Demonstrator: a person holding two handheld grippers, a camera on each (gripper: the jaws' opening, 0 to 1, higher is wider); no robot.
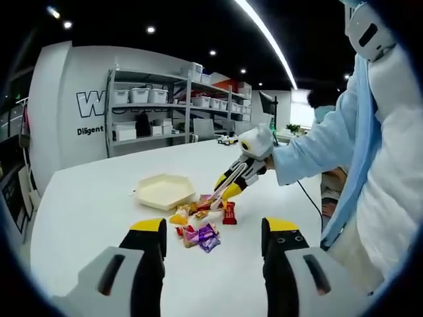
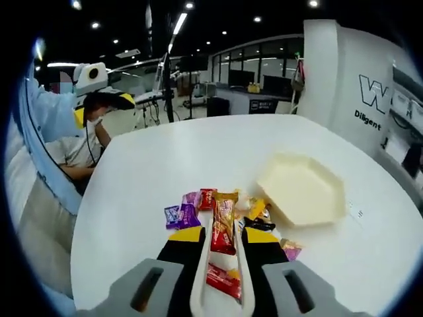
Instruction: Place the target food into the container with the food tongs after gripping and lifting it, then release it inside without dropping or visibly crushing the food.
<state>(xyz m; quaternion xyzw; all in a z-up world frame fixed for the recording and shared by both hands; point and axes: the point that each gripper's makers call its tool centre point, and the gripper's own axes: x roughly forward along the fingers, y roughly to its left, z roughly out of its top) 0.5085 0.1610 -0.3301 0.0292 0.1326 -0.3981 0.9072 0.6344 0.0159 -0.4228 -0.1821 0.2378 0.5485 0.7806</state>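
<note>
1. Left gripper [image 1: 213,246]: yellow-tipped jaws spread wide, empty, above the matte white table [image 1: 92,211].
2. Right gripper [image 2: 221,243] clenched on white plastic tongs [image 2: 221,281], which pinch a glossy red-and-gold snack bar [image 2: 223,228].
3. Shiny wrapped candies [image 2: 192,211] lie just beside the cream hexagonal tray [image 2: 303,191], the bar outside it.

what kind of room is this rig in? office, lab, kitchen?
Most likely an open-plan office or lab workspace, not a kitchen. Metal shelving stacked with storage bins lines one wall, desks with monitors fill the far side, and a branded white wall with lettering stands behind the white table.
</note>
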